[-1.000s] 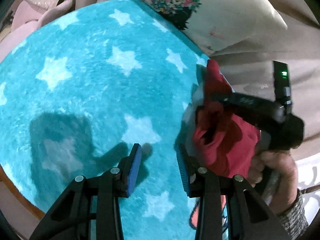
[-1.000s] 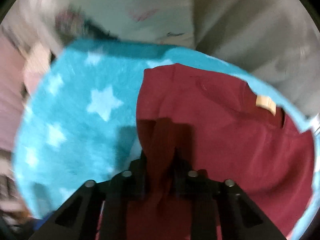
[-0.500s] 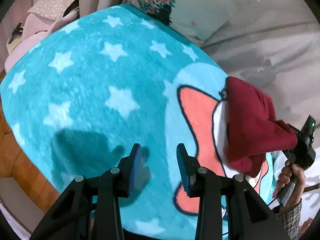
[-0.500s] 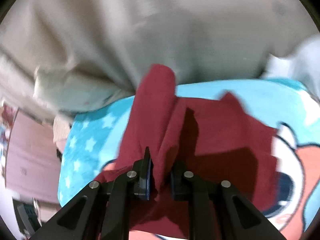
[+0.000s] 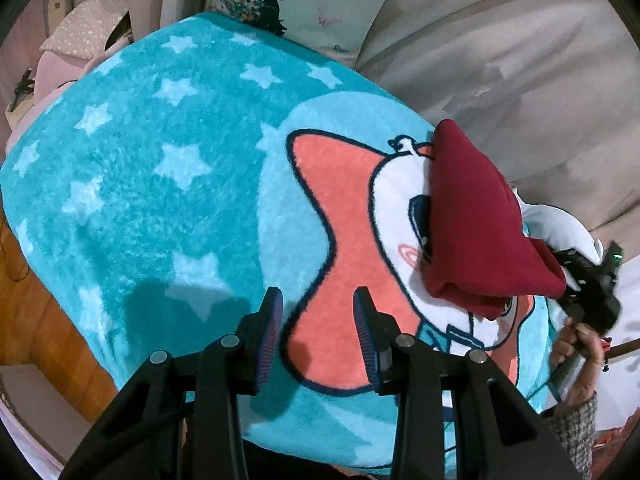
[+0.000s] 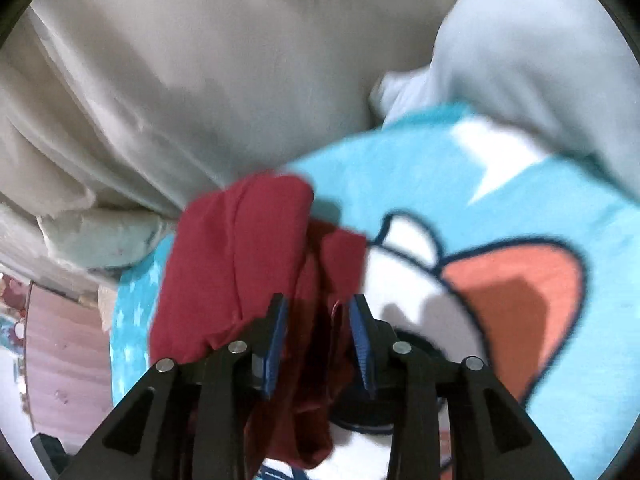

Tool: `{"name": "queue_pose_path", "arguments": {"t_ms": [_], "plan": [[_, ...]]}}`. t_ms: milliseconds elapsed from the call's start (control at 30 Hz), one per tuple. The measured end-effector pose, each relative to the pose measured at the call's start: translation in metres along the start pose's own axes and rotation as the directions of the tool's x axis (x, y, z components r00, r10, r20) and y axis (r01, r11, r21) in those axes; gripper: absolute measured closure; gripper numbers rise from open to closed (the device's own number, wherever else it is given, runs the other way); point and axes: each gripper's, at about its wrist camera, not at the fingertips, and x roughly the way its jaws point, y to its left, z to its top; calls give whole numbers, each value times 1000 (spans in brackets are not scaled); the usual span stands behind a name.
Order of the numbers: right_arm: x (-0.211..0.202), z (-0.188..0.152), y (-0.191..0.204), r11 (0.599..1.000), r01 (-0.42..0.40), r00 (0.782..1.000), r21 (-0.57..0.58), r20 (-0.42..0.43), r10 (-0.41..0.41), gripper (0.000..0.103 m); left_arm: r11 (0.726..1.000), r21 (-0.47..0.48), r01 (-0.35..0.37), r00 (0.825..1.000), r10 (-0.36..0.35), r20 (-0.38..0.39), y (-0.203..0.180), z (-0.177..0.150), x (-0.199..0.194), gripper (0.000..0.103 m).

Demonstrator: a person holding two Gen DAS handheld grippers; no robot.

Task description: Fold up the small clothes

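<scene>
1. Right tongs (image 6: pixel 316 320): jaws standing parted, dark red garment (image 6: pixel 240 256) bunching between them but not pinched; released, by the look of it.
2. Left tongs (image 5: pixel 316 320): gaping open, grasping nothing, hovering over the blanket (image 5: pixel 160 200) at lower centre of the frame.
3. Garment (image 5: pixel 476 220): lying folded at right of the left-wrist frame, on the blanket's cartoon print.
4. Step, judged: setting the bundle down; withdrawing straight back should be keeping the layers stacked.
5. Right hand (image 5: pixel 576 344): gripping its handle at the lower right edge, tongs angling toward the garment.
</scene>
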Motion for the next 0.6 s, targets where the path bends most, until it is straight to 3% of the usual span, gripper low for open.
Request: {"name": "queue_pose_path", "arguments": {"t_ms": [133,267,400,467,600], "plan": [[-36,1,22,989,-139,987,-50,78,143,67,1000,9,4,1000,-4,-4,-11,-4,0,68],[-31,-17,40,945,-315,948,-84,21,318,74,999,39,4,1000,-4,-6,-24,-7,1,67],[3,-47,26,965,-259,964,-47,-74,255,80,998,55,-5,1000,5,-4,-27,-9,-1,67],[18,-67,7,977,-212,973,-26,-99,209,98,998,58,-19,1000,19,-3,-24,-10,-1,66],[17,-77,-5,969,-248,964,4,-96,247,98,998,55,-25,1000,26,-13,-22,-8,2,66]]}}
